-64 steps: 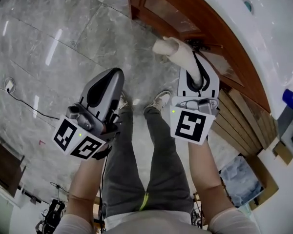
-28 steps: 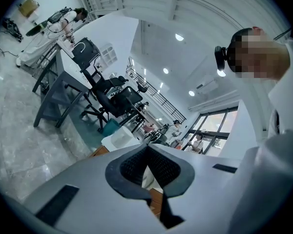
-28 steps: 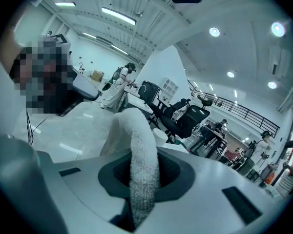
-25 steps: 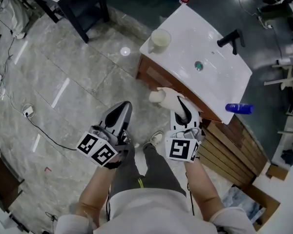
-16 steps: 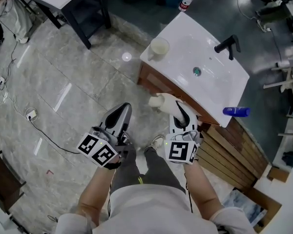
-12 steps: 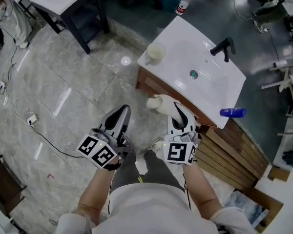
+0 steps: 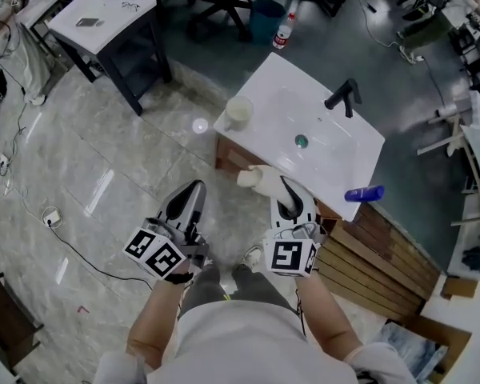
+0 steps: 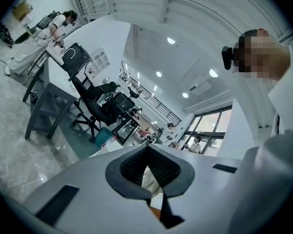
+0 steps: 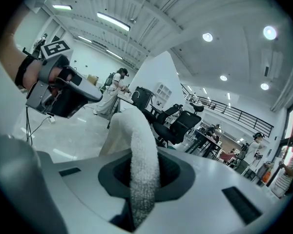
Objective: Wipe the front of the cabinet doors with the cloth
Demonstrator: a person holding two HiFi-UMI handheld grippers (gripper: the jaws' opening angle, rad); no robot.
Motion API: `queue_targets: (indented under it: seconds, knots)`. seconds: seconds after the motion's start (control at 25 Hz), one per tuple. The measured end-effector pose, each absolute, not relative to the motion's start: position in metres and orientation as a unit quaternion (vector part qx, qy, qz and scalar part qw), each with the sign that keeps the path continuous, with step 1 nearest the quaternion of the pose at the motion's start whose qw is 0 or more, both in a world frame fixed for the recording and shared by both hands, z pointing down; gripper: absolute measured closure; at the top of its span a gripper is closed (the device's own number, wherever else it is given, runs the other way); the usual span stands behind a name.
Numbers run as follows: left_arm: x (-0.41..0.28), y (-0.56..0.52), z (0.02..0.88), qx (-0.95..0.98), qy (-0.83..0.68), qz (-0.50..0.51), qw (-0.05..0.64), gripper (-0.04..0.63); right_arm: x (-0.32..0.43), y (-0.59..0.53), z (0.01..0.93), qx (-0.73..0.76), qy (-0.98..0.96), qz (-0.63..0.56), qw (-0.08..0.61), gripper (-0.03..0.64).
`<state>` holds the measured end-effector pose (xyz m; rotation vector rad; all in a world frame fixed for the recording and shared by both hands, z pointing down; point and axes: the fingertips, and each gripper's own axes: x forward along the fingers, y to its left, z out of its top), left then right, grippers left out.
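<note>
In the head view the wooden cabinet stands under a white sink top, ahead of both grippers. My right gripper is shut on a cream cloth, which sticks out to the left near the cabinet's front corner; whether it touches the wood I cannot tell. In the right gripper view the cloth rises between the pads of the right gripper and folds over. My left gripper hangs over the floor left of the cabinet. Its tips meet with nothing held in the left gripper view.
A cream cup, a black tap and a blue bottle sit on the sink top. A dark table stands far left. Wooden slats lie right of the cabinet. A cable runs over the marble floor.
The head view has risen and drawn back from the cabinet doors, so the whole sink top now shows. Both grippers keep their hold and stay side by side.
</note>
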<state>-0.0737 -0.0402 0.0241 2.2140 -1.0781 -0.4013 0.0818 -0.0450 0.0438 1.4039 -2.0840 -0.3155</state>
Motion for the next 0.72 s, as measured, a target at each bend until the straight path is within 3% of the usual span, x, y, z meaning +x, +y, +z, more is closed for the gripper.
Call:
queue_targets:
  seconds: [0.72]
  knots:
    - [-0.084,-0.034,-0.008,0.838,-0.427,-0.165,0.296,0.580,0.081,-0.045,0.014,0.530,-0.792,-0.123,0.277,0.546]
